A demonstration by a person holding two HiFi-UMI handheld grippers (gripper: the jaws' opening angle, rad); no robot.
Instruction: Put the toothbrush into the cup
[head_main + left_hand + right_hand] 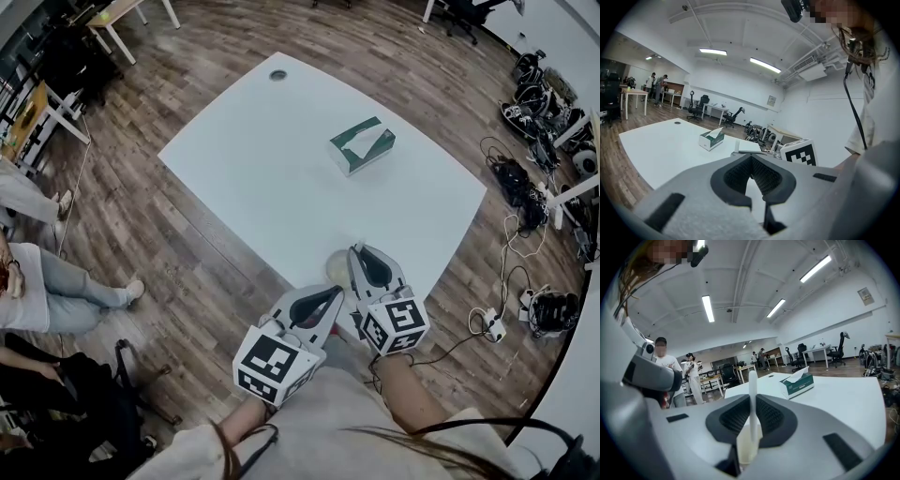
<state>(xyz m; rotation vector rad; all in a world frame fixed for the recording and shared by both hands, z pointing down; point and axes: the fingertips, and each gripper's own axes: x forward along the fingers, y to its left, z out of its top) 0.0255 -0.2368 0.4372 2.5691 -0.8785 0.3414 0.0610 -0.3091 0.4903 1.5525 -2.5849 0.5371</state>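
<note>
A white toothbrush (752, 380) stands upright between the tips of my right gripper (752, 398), which is shut on it. Its lower end reaches down into a cream cup (749, 446) that shows through the opening between the jaws. In the head view the cup (336, 269) sits at the near edge of the white table (262, 159), partly hidden by my right gripper (359, 249). My left gripper (336, 292) hovers just beside it off the table's edge, shut and holding nothing. In its own view the left gripper (750, 158) has its tips together.
A green tissue box (362, 145) stands mid-table, further out. People sit or stand on the wooden floor at the left (56, 281). Cables and gear (534, 187) lie on the floor at the right. Desks and office chairs fill the far room.
</note>
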